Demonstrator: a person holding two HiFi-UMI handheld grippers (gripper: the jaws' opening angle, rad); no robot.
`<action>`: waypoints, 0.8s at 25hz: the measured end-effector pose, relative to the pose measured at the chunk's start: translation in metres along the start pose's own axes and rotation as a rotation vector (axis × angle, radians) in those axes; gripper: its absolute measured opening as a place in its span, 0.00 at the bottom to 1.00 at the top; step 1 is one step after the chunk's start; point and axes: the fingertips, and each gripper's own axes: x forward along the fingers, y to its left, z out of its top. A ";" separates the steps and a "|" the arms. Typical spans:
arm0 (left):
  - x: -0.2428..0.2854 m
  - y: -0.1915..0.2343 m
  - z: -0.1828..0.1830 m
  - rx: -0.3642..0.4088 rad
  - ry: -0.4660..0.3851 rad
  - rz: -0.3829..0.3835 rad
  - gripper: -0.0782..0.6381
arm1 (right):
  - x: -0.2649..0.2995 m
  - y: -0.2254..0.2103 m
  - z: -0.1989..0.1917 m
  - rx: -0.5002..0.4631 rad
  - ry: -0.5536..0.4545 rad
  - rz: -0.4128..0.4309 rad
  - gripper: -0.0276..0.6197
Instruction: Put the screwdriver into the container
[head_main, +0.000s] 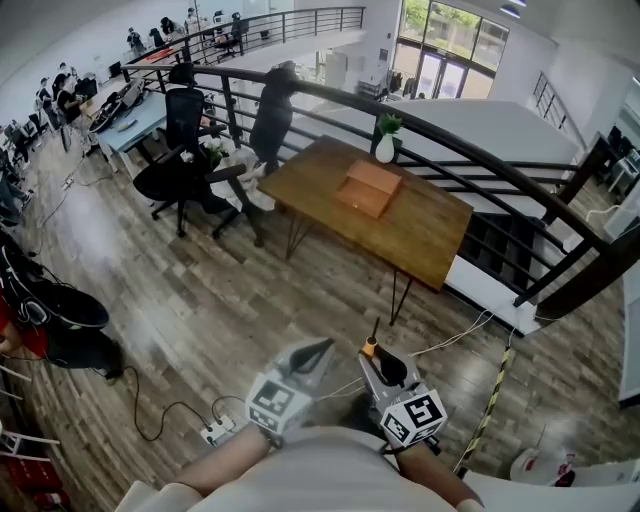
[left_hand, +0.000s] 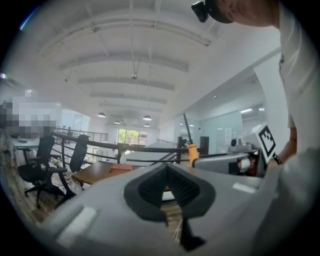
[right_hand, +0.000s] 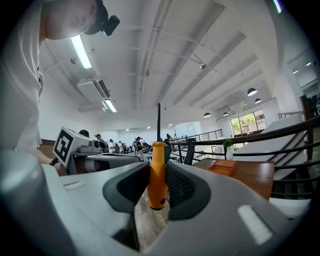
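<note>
An orange-handled screwdriver (right_hand: 157, 176) stands upright between the pads of my right gripper (right_hand: 159, 172), which is shut on the handle; its black shaft (right_hand: 159, 122) points up. In the head view the right gripper (head_main: 380, 362) is held low, close to the person's body, with the screwdriver (head_main: 370, 346) sticking forward. My left gripper (head_main: 314, 353) sits just left of it. Its jaws (left_hand: 167, 186) are shut with nothing in them. The container, a flat orange-brown box (head_main: 368, 188), lies on a wooden table (head_main: 420, 235) well ahead of both grippers, and shows as the box (right_hand: 223, 167) in the right gripper view.
A white vase with a plant (head_main: 385, 148) stands behind the box. A dark curved railing (head_main: 470, 160) runs behind the table. Black office chairs (head_main: 185, 165) stand to the table's left. A power strip with a cable (head_main: 218, 431) lies on the wood floor near the person's feet.
</note>
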 end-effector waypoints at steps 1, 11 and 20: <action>0.006 0.001 0.000 -0.002 0.003 0.000 0.12 | 0.000 -0.007 0.000 0.004 0.002 -0.001 0.22; 0.109 0.013 0.008 -0.008 0.008 0.022 0.12 | 0.014 -0.110 0.012 0.016 0.007 0.015 0.22; 0.213 0.006 0.032 -0.009 -0.021 0.059 0.12 | 0.010 -0.211 0.036 -0.010 0.015 0.074 0.22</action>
